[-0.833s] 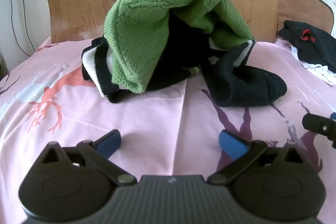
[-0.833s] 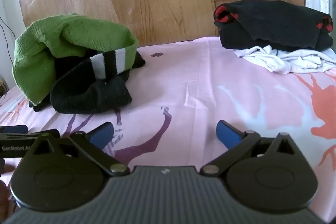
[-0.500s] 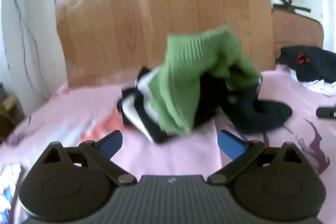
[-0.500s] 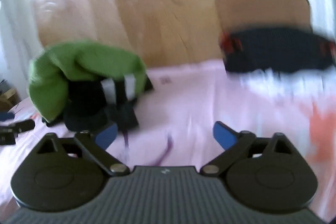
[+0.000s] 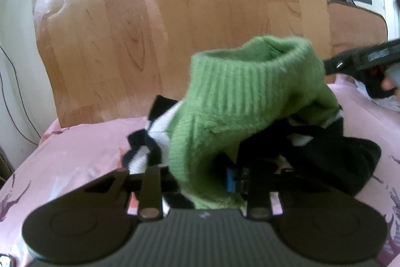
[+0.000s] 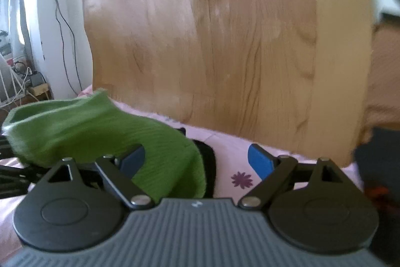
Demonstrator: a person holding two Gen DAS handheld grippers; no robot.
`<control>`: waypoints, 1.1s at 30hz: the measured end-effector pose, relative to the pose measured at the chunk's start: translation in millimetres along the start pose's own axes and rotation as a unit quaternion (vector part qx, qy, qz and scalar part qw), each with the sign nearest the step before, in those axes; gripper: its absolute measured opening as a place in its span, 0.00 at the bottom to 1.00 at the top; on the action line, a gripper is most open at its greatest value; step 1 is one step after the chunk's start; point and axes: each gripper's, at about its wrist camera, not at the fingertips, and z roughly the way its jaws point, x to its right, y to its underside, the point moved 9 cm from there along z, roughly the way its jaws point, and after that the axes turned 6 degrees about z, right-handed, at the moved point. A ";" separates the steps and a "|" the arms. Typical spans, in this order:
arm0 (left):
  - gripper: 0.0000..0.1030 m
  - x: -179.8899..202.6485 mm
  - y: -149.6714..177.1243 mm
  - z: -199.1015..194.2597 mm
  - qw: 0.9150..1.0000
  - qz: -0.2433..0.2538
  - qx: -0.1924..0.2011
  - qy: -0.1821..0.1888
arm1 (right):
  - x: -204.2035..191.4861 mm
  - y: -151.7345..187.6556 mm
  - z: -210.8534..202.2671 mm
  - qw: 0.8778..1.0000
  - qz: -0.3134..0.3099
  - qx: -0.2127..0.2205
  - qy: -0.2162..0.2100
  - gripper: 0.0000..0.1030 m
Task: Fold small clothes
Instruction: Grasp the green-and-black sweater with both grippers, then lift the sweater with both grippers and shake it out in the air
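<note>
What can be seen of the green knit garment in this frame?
The green knit garment looks like a thick ribbed knit with a banded opening facing up. It is crumpled, draped over black-and-white clothes on the pink bedsheet. The left hand-held gripper is closed on its lower edge; the right hand-held gripper is open, with the green fabric against its left finger.

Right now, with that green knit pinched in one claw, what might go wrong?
The left gripper pinches only the low edge of the green sweater, so lifting could let it slip. The black and white striped garment tangled beneath may get dragged along. The right gripper is open beside the knit and could snag a loose fold.
</note>
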 end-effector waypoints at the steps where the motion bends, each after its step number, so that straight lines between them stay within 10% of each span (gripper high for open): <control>1: 0.25 -4.1 -0.1 -1.6 1.000 0.002 0.004 -0.006 | -0.4 5.2 11.6 1.000 0.014 -0.013 -0.015 0.88; 3: 0.19 -12.4 -3.2 -2.9 1.000 0.003 0.003 -0.016 | -2.3 16.4 27.2 0.996 0.061 -0.036 -0.052 0.70; 4: 0.13 -15.0 -4.4 -4.0 1.000 0.003 0.003 -0.020 | -7.7 20.5 28.9 0.992 0.088 -0.043 -0.079 0.27; 5: 0.13 -19.5 -8.1 -6.6 1.000 0.000 0.005 -0.027 | -13.1 18.0 24.8 0.990 0.106 -0.040 -0.083 0.17; 12: 0.11 -62.2 -70.1 -81.6 0.989 -0.037 0.118 -0.083 | -52.7 -43.2 -100.2 0.991 0.080 0.108 -0.024 0.14; 22: 0.11 -85.3 -192.6 -251.5 0.943 -0.046 0.315 -0.099 | -143.6 -162.3 -325.6 0.944 -0.049 0.321 0.055 0.13; 27: 0.11 -69.0 -226.0 -324.9 0.921 -0.022 0.376 -0.103 | -138.1 -191.9 -375.2 0.935 -0.059 0.342 0.077 0.13; 29: 0.11 -63.7 -239.9 -331.7 0.918 -0.004 0.382 -0.105 | -134.4 -193.0 -378.0 0.936 -0.056 0.336 0.087 0.13; 33: 0.11 -53.6 -244.8 -289.7 0.940 0.027 0.333 -0.072 | -115.0 -175.7 -352.0 0.945 -0.041 0.303 0.113 0.13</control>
